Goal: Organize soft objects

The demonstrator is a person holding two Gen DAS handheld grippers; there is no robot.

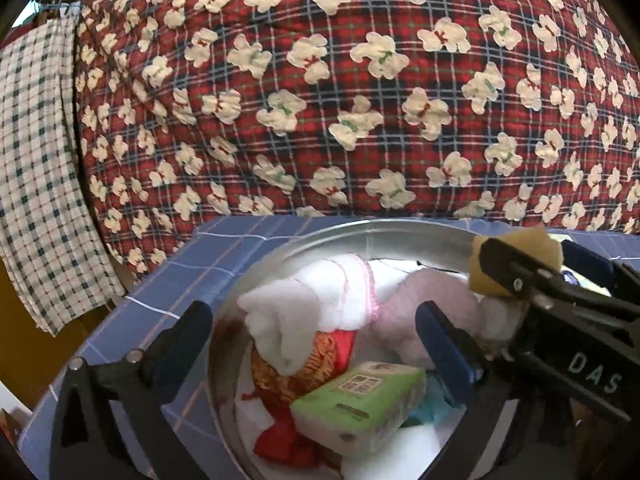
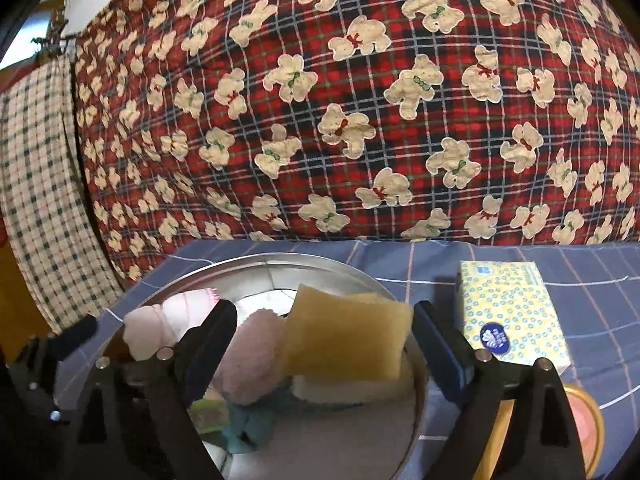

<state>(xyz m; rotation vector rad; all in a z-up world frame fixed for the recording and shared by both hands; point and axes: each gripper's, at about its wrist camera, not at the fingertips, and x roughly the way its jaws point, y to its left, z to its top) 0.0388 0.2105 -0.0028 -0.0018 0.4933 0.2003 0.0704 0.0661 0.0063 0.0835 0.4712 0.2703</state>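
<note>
A round metal basin [image 1: 360, 227] [image 2: 280, 259] on a blue checked sheet [image 2: 400, 264] holds soft things: a white towel with pink trim [image 1: 320, 292], a pink cloth [image 1: 412, 308] [image 2: 252, 360], a green tissue pack [image 1: 360, 400], a red and gold packet [image 1: 308, 364] and something teal [image 2: 244, 428]. My left gripper [image 1: 316, 340] hangs open over the pile, its pads clear of the towel. My right gripper [image 2: 324, 340] [image 1: 552, 260] stands open over the basin's right side. A yellow sponge [image 2: 348, 336] [image 1: 516, 260] lies between its fingers, with a gap on the left, above a white sponge [image 2: 348, 394].
A yellow patterned tissue pack [image 2: 512, 312] stands on the sheet right of the basin. A round orange lid [image 2: 580, 428] lies in front of it. A bulky red plaid quilt with bears [image 1: 320, 100] rises just behind. A checked cloth [image 1: 40, 180] hangs at the left.
</note>
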